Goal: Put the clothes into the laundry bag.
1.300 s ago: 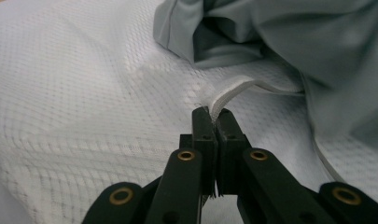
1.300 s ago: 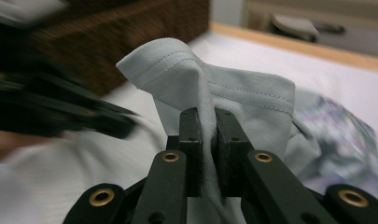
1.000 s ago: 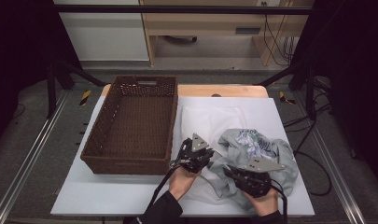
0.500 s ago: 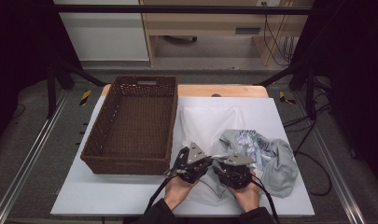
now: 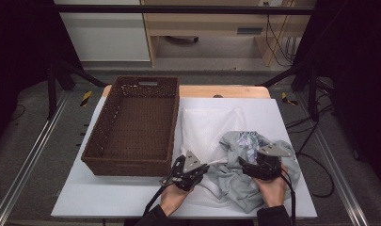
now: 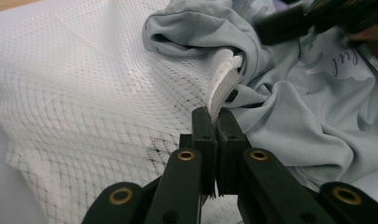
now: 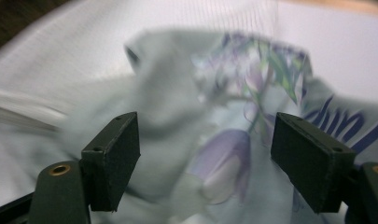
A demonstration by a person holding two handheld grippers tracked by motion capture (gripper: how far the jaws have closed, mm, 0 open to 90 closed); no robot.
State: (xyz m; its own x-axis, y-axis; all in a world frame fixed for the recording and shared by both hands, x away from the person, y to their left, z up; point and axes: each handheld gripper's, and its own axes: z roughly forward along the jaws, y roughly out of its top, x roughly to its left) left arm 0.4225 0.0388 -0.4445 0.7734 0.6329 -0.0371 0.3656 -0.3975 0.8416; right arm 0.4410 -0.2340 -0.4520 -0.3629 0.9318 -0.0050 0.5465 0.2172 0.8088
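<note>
The white mesh bag's edge [image 6: 222, 84] is clamped by the left gripper [image 6: 213, 122]. The right gripper [image 7: 203, 140], jaws just opened wide, is held over the grey shirt [image 7: 177, 116] on the table [image 5: 108, 197], beside a wicker basket [image 5: 131, 136].

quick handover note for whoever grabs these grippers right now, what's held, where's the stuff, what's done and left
Left gripper: shut on the white mesh bag's edge, beside the grey shirt.
Right gripper: jaws have just been opening, nothing pinched; it hovers over the grey printed shirt.
Shirt lies crumpled at the front right of the white board, partly on the bag.
Wicker basket at left holds nothing.
Done: bag edge gripped.
Left, probably: regrip the shirt and work it into the bag.
</note>
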